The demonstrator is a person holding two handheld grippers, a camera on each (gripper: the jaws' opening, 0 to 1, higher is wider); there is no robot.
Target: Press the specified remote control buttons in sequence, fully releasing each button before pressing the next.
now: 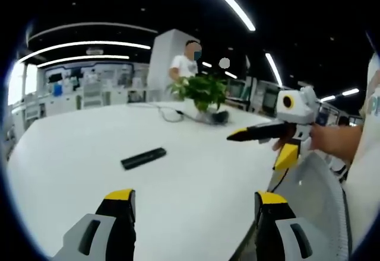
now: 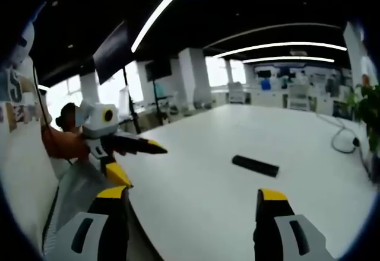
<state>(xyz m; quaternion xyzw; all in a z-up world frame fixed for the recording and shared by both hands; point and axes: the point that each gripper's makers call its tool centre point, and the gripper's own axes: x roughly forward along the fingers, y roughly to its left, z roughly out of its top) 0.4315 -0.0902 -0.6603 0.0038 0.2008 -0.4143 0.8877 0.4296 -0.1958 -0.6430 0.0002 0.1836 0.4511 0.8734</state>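
Note:
A slim black remote control [image 1: 143, 158] [image 2: 255, 165] lies flat on the white table [image 1: 71, 142] [image 2: 309, 136]. My left gripper [image 1: 195, 197] hovers over the table's near side, open, with nothing between its yellow-tipped jaws and the remote a little beyond them to the left. My right gripper [image 2: 193, 194] is also open and empty, with the remote ahead of it to the right. Each gripper appears in the other's view, held by a hand off the table edge: the right gripper [image 1: 262, 146] and the left gripper [image 2: 138, 162], both with jaws apart.
A potted green plant [image 1: 202, 92] [image 2: 368, 113] stands at the table's far side, with a cable [image 1: 172, 114] [image 2: 341, 136] lying beside it. A person [image 1: 184, 65] stands behind the plant. The table edge [image 1: 279, 172] curves close to my hands.

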